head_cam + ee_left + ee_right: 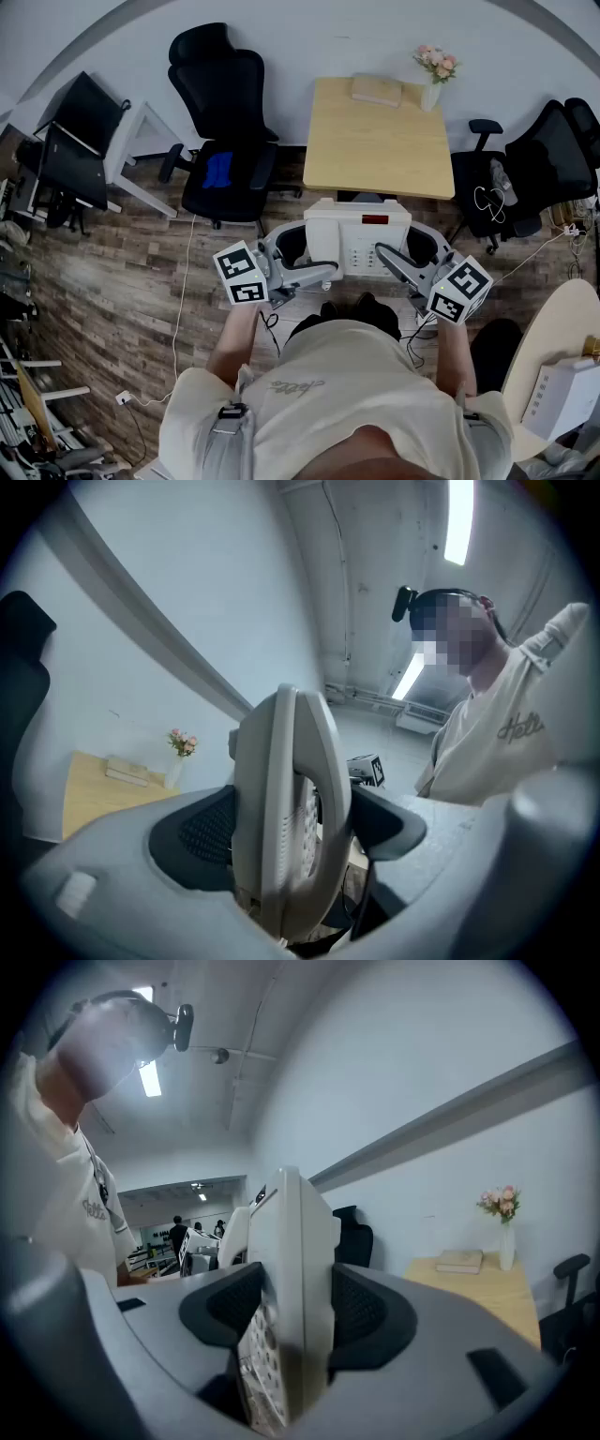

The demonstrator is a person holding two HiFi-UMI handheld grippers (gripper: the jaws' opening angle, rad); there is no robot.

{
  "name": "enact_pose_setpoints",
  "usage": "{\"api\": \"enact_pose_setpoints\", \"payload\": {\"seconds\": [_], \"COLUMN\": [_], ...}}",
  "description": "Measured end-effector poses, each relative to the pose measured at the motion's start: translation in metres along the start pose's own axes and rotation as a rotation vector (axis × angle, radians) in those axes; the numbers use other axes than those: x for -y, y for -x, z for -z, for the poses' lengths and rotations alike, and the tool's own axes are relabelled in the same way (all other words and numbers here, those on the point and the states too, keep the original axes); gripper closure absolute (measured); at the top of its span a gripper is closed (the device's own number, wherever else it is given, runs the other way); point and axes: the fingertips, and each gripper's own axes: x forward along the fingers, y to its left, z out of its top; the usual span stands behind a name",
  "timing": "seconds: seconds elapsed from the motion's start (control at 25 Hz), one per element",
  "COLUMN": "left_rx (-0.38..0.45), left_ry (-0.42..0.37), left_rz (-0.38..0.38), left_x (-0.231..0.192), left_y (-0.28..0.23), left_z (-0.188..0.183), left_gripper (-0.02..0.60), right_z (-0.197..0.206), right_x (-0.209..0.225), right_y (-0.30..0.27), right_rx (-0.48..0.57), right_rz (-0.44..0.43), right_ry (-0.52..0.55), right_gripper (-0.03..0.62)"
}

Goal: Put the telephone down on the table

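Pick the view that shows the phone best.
Head view: the whole phone shows from above, keypad visible, held between the left gripper and right gripper. The left gripper view and right gripper view each show it only edge-on, clamped between the fingers, with a sliver of keys.

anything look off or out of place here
Nothing looks spilled or damaged. The one odd thing is the white desk telephone. It hangs in mid-air over the wood-plank floor, clamped at its two sides by the left gripper and the right gripper, short of the light wooden table.
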Motion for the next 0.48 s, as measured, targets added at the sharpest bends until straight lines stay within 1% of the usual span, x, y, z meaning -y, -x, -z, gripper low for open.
{"api": "enact_pose_setpoints", "payload": {"seconds": [0.2,0.32,0.48], "left_rx": [-0.004,-0.008,-0.04], "left_ry": [-0.002,0.009,0.01], "left_rz": [0.009,0.006,0.001], "left_x": [-0.005,-0.01,-0.017], "left_y": [-0.012,-0.038,-0.071], "left_z": [-0.006,-0.011,-0.013], "left_gripper": [0.202,0.202,0.202], "right_z": [-0.009,-0.016,-0.021], "right_x": [0.01,0.033,0.062], "right_y": [0.004,0.017,0.034], "right_rx": [0.015,0.022,0.029], "right_rz": [0.005,0.0,-0.007], "right_ry": [0.015,0.003,-0.013], "right_gripper": [0.362,0.362,0.364]}}
